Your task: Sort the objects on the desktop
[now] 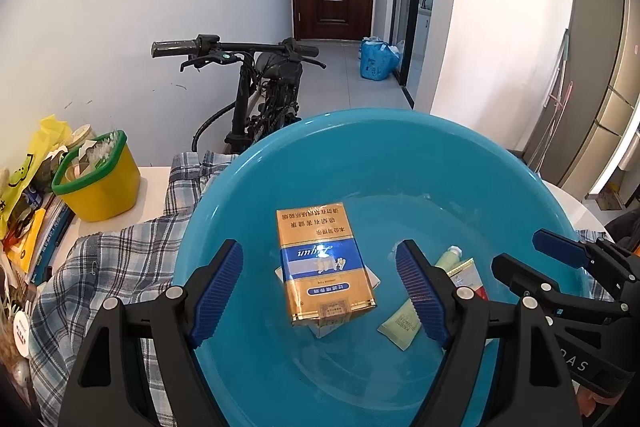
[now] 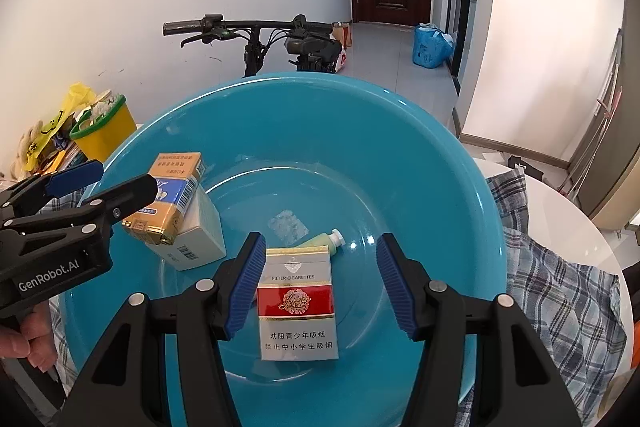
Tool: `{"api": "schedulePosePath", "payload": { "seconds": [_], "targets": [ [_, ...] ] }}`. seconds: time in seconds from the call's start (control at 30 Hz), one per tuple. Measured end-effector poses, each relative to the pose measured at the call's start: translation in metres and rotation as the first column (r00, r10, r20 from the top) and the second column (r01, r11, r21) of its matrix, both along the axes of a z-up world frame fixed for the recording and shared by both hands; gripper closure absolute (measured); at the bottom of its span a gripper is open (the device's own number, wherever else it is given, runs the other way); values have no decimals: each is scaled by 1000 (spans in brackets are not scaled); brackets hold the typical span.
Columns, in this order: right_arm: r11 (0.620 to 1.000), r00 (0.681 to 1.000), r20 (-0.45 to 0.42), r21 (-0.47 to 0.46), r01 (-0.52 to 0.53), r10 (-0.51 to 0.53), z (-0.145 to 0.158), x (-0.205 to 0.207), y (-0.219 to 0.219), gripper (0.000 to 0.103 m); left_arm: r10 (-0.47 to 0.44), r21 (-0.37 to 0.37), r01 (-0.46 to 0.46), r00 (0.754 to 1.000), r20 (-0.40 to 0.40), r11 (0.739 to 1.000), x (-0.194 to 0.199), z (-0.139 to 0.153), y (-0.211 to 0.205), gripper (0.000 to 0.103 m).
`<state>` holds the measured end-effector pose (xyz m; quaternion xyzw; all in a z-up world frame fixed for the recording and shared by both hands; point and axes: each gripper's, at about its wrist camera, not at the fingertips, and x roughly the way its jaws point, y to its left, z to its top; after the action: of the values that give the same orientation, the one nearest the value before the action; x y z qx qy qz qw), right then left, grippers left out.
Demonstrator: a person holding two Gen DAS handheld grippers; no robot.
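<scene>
Both grippers hang with jaws apart over the round teal plastic basin (image 2: 460,163), gripping nothing: the left gripper (image 1: 320,291) straddles the gold-and-blue cigarette pack (image 1: 326,263) inside it; the right gripper (image 2: 320,281) straddles the red-and-silver cigarette pack (image 2: 297,303) beside a pale green tube (image 2: 322,239).

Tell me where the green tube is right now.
The green tube lies on the floor of the blue basin, right of centre, just beyond the red-and-white cigarette pack, which partly covers it in the right wrist view.

gold cigarette pack (image 1: 326,267) in blue basin (image 1: 400,155), tongs (image 1: 320,287) apart
</scene>
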<state>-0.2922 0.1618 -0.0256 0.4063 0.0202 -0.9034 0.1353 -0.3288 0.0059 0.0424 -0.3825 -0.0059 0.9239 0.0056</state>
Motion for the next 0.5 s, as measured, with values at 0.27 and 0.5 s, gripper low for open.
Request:
{"api": "schedulePosePath", "payload": {
  "seconds": [0.27,0.5],
  "targets": [
    [999,998,-55,-47,20,-22,20,6,12,47,0,-58,-6,993,-115,998,19,25,7,22],
    [995,985,-164,-97,36,-52,55,27,26,47,-33,-7,33,915,-402,999,66,73,1,22]
  ]
}}
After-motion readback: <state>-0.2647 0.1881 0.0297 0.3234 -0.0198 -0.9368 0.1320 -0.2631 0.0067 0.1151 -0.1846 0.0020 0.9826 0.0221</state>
